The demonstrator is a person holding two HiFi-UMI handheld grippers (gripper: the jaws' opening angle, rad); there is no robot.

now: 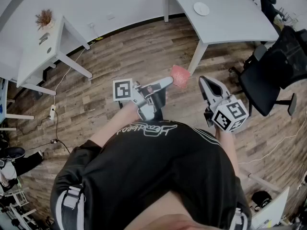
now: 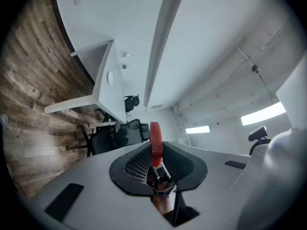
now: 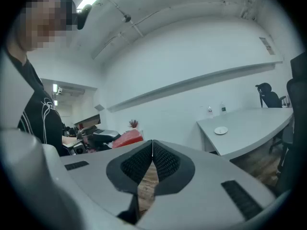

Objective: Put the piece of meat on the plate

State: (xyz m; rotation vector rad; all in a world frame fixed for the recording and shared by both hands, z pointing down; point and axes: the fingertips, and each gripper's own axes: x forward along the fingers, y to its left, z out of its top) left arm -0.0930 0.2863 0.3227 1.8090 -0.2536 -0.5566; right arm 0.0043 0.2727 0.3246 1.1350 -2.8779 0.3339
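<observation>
Well apart from the plate (image 1: pixel 201 8) on the white surface (image 1: pixel 240 25), the head view shows the piece of meat (image 1: pixel 181 76) in the left tool (image 1: pixel 171 80). Left gripper view: jaws clamped on it. Right gripper view: the right tool (image 3: pixel 152 145) has its jaws together, empty.

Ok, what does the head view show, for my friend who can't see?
Seen from above, a person in black holds a gripper in each hand: the left gripper pinches a pink piece of meat, and the right gripper is shut and empty. Ahead, a small white plate sits on a white desk over a wooden floor.
</observation>
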